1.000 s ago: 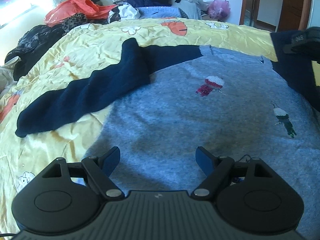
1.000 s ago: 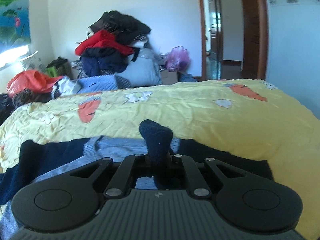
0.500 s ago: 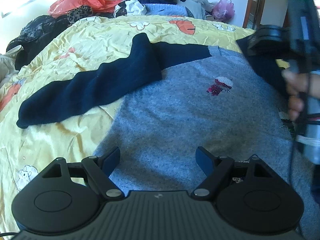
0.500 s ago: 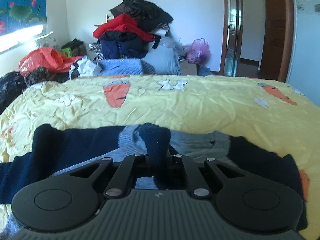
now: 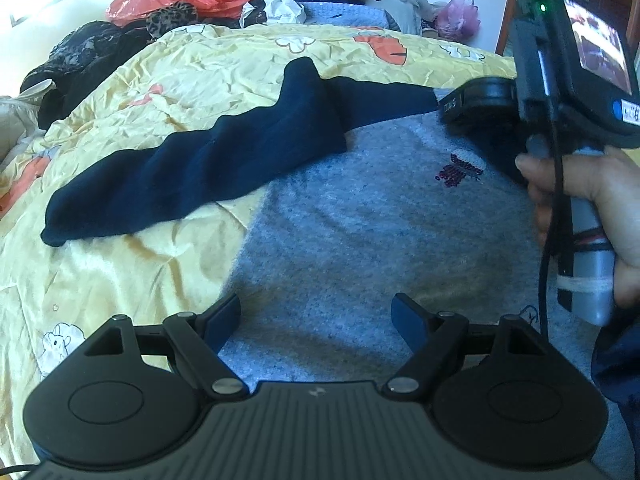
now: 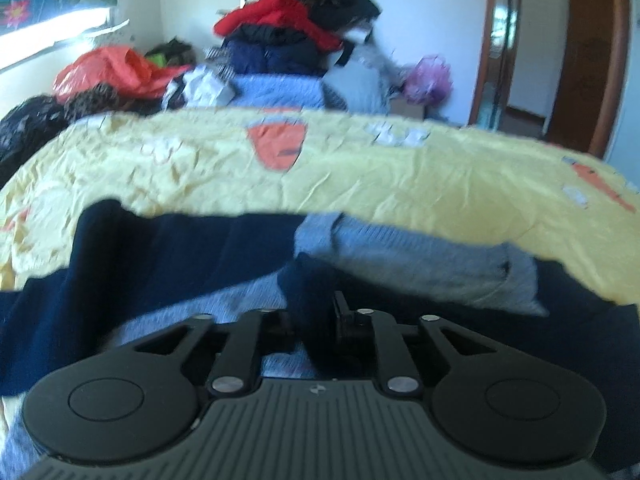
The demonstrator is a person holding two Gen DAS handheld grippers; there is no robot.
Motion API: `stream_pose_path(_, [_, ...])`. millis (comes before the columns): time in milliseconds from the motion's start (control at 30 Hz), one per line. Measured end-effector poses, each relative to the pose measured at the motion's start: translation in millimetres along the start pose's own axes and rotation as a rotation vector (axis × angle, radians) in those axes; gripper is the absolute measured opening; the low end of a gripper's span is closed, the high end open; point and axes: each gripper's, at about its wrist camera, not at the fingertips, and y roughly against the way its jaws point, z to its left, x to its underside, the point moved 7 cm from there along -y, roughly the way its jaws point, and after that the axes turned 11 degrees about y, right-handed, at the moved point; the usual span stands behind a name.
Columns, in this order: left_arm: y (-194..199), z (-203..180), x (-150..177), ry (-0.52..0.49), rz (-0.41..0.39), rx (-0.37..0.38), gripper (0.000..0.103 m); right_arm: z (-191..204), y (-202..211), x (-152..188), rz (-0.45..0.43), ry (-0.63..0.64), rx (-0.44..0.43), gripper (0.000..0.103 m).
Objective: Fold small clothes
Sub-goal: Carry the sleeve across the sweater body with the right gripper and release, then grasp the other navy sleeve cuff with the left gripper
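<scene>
Two sleeves, one folded: right gripper [image 6: 316,320] fingers just been opening, navy cuff [image 6: 308,292] loose between them on sweater [image 5: 360,220]. Left sleeve [image 5: 192,168] stretched across bed [image 5: 120,280], nearer left gripper [image 5: 316,320], fingers wide, empty.

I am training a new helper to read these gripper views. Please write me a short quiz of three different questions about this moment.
1. True or false: the left hand-held gripper is clamped on the navy sleeve.
2. What lies between the fingers of the right hand-held gripper?
3. The grey sweater lies on: A a wooden floor, B a yellow bedsheet, C a chair.

Key: 1 false, it is open over the grey body. 2 The other navy sleeve; the jaws have just been opening. 3 B.
</scene>
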Motion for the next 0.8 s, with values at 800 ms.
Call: stream_pose_path(800, [-25, 203, -44, 0.901, -0.091, 0.210, 0.082, 23, 140, 34, -0.164, 0.115, -0.220, 0.086])
